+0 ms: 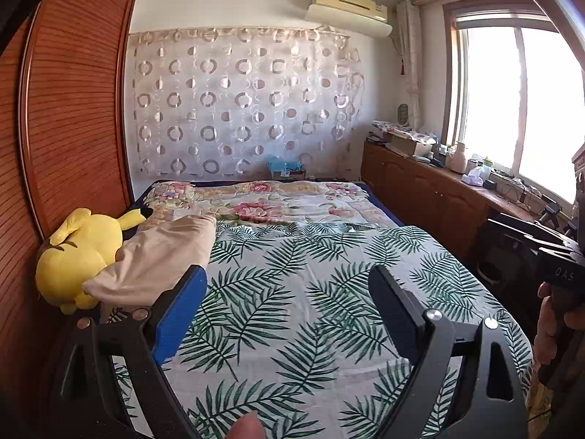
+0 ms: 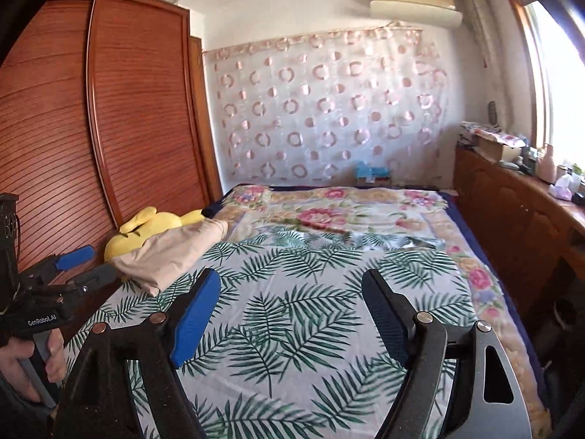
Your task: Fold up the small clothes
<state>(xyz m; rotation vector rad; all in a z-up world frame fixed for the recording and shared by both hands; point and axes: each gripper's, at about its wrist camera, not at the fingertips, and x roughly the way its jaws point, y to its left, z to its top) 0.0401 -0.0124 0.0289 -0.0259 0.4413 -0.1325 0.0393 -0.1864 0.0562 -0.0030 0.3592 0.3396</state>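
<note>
A beige garment (image 1: 161,256) lies bunched at the left side of the bed, partly draped over a yellow plush toy (image 1: 78,252). It also shows in the right wrist view (image 2: 175,250), next to the toy (image 2: 146,226). My left gripper (image 1: 289,274) is open and empty, held above the leaf-print sheet (image 1: 292,292), to the right of the garment. My right gripper (image 2: 290,278) is open and empty above the same sheet (image 2: 292,311). The left gripper also shows at the left edge of the right wrist view (image 2: 86,265), open.
A wooden wardrobe (image 1: 65,117) stands along the bed's left side. A low wooden cabinet (image 1: 438,186) with clutter runs under the window on the right. A floral quilt (image 1: 274,201) covers the far part of the bed. The right hand-held device (image 1: 548,256) shows at the right edge.
</note>
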